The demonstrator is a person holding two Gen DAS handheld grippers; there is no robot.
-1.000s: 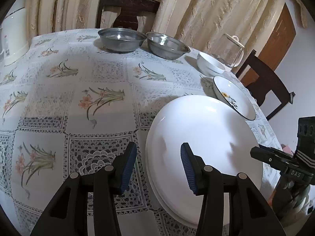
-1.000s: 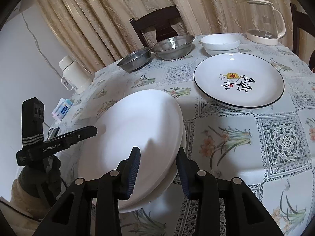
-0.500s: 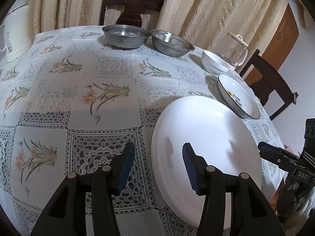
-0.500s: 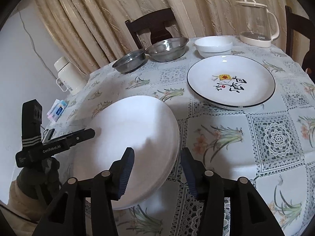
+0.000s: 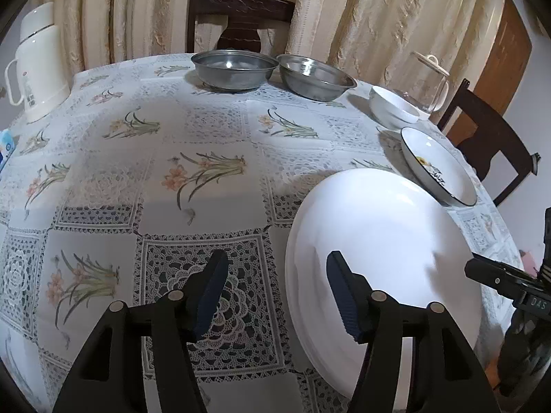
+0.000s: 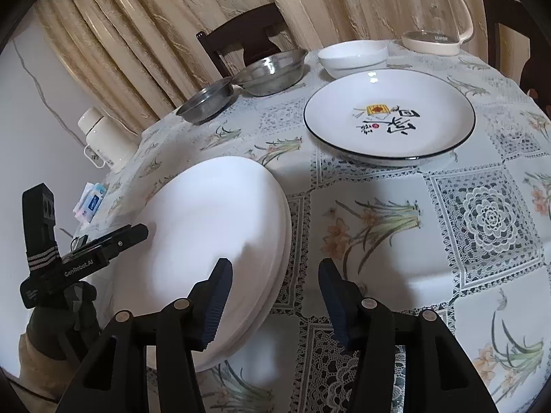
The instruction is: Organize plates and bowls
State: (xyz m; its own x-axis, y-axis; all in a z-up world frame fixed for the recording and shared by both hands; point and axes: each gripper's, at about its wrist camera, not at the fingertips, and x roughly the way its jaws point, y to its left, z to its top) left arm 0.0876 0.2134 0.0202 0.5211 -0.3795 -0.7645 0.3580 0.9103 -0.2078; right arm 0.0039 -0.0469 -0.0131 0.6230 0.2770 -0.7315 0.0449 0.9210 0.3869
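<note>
Hidden and cut-off parts around the worktop

The white plates (image 6: 206,227) overlap so closely that their count stays unclear, and their near rim disappears behind the right gripper's fingers (image 6: 217,299). In the left wrist view the glass kettle (image 5: 425,82) is partly hidden by the white bowl (image 5: 392,106); a small blue packet (image 5: 5,148) is cut by the frame edge, its print unreadable.

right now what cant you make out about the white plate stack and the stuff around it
- How many plates form the white plate stack: right wrist view shows layered rims only; the near edge sits behind the right claw.
- Packet: cut off by the left wrist view's edge.
- Kettle: partly behind the white bowl.
</note>
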